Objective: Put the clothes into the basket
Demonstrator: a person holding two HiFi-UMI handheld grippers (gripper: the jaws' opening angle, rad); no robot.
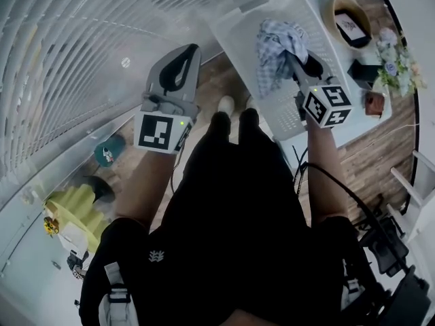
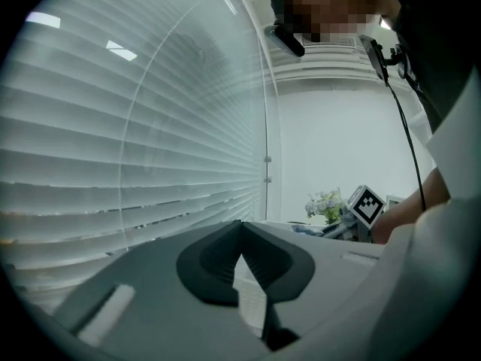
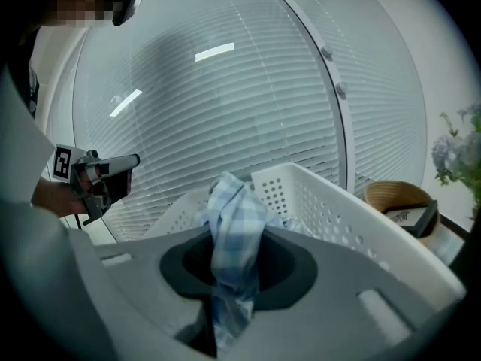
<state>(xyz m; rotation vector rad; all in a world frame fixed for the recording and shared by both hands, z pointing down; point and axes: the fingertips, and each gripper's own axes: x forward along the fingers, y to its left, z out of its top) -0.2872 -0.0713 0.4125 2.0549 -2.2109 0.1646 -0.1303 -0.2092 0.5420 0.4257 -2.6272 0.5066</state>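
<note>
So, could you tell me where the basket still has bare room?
The basket floor is bare left of the cloth and toward its near rim. The table right of it is crowded: bowl, flowers.

Basket (image 3: 331, 201) inside mostly hidden behind right gripper (image 3: 234, 241); checked cloth (image 3: 237, 201) lower end buried btwn jaws; floor items (image 1: 105, 153) too small to ID.

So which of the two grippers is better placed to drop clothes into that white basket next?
The right. The right gripper is clamped on the blue checked cloth, held over the white basket. The left gripper is shut, empty, and off to the basket's side.
</note>
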